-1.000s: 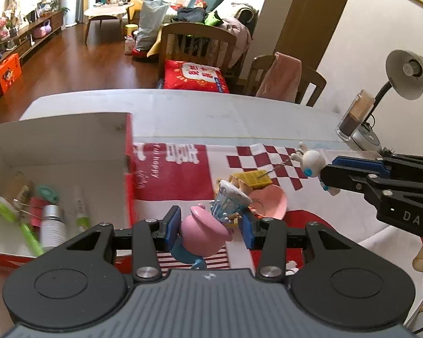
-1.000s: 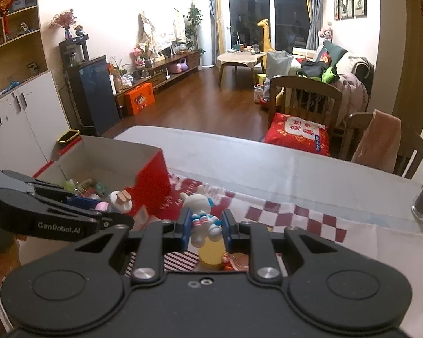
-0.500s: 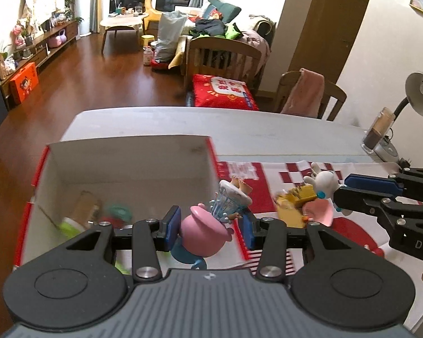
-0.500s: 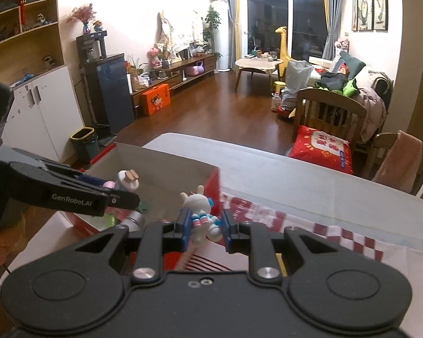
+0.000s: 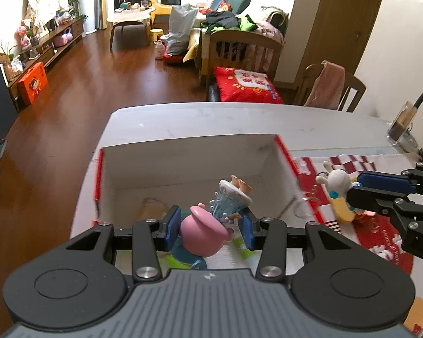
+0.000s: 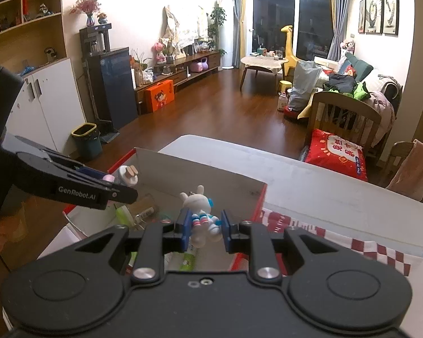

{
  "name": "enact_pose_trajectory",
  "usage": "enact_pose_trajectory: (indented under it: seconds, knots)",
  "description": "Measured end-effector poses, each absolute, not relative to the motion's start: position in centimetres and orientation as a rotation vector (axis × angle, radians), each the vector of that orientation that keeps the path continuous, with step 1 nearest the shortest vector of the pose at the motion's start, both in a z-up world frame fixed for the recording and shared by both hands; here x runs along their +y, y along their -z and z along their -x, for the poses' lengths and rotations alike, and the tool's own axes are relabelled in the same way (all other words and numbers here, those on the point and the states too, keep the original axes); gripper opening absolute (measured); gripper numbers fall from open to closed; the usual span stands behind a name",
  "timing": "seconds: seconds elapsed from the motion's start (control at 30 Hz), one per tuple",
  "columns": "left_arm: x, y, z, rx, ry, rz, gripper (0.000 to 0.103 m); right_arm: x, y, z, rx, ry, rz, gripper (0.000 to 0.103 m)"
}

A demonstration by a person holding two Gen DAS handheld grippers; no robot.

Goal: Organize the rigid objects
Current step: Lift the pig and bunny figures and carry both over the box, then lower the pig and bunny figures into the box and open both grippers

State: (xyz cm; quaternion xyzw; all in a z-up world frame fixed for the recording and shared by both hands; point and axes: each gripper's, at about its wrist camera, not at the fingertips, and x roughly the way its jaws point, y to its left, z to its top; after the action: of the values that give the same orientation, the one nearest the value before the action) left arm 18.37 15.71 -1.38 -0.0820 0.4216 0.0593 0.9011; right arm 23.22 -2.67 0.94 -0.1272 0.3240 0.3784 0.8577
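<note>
Both claws now sit over the box (image 5: 189, 152), where a second ago they were above the red-and-white cloth (image 5: 380, 231) with the box off to the left. I read this as mid-transfer; release not yet done.

Left claw (image 5: 210, 225): pinching the pink figure (image 5: 204, 232), blue pads pressed on either side of its round body. Its pale blue and white upper part sticks up past the pads. It hangs above the box interior, near the front wall.

Right claw (image 6: 202, 228): pinching the white rabbit figure (image 6: 198, 205), pads on its lower body, head and ears projecting forward. It is over the box's right-hand part, just inside the red edge.

Done so far: several items already lie on the box floor, tubes and a small bottle (image 6: 146, 211) among them. Left: drop these two. In the left view I cannot tell what remains on the cloth behind the right claw.
</note>
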Motion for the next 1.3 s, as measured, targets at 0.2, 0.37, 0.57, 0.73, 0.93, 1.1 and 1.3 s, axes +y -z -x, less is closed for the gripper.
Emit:
enact_pose_trajectory:
  seconds: [0.2, 0.37, 0.57, 0.73, 0.93, 1.1, 1.3]
  knots:
    - [18.5, 2.8, -19.5, 0.905, -0.135, 0.152, 0.043, -0.5, 0.6, -23.4, 0.704, -0.772, 0.286, 0.022]
    - [19.9, 4.5, -20.8, 0.933, -0.142, 0.136, 0.043, 1.3, 2.5, -24.0, 0.742, -0.741, 0.303, 0.022]
    - [20.7, 6.7, -22.1, 0.980, -0.161, 0.099, 0.043, 3.2, 5.0, -24.4, 0.797, -0.715, 0.328, 0.022]
    - [20.5, 8.1, -23.3, 1.011, -0.159, 0.064, 0.043, 4.6, 6.5, -24.4, 0.830, -0.706, 0.362, 0.022]
    - [20.0, 9.5, -24.5, 1.044, -0.168, 0.034, 0.043, 6.1, 8.2, -23.9, 0.864, -0.707, 0.430, 0.022]
    - [19.9, 10.2, -25.1, 1.076, -0.163, 0.041, 0.043, 6.8, 9.1, -23.4, 0.898, -0.697, 0.462, 0.022]
    - [19.1, 10.8, -25.5, 1.102, -0.143, 0.012, 0.043, 6.8, 9.7, -23.4, 0.932, -0.687, 0.454, 0.022]
